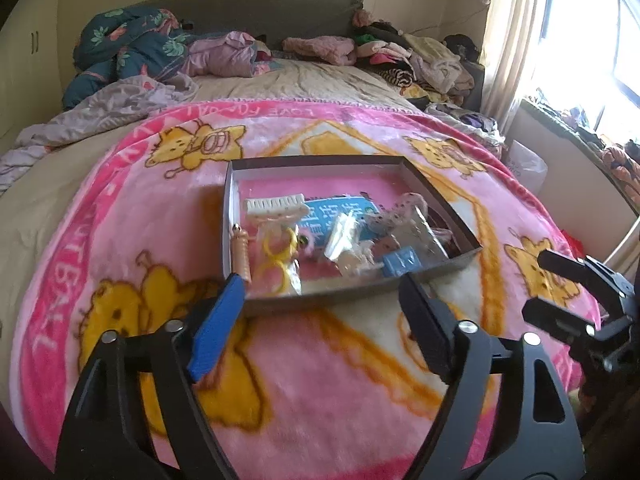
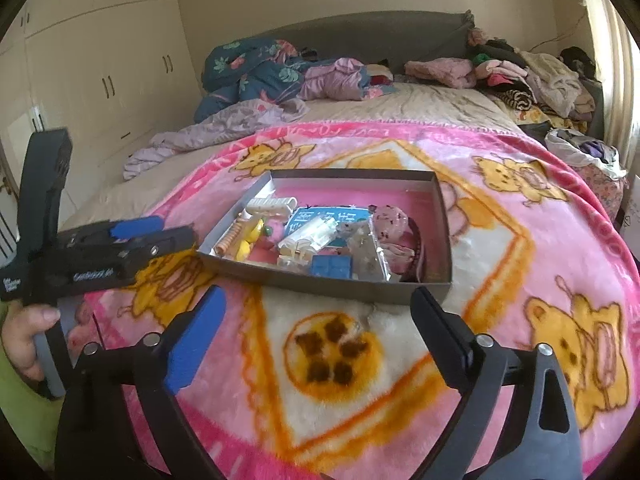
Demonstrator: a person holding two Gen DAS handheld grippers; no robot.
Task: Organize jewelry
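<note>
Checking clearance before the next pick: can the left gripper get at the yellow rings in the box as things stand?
Probably yes. The left gripper is open and empty, just short of the box. The yellow rings lie by the near left corner with nothing on top; only the low wall is between.

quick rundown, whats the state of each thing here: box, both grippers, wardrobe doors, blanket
box: lidless, filled with small items, resting on the blanket
left gripper: open, empty
right gripper: open, empty
wardrobe doors: closed
blanket: spread over the bed
</note>
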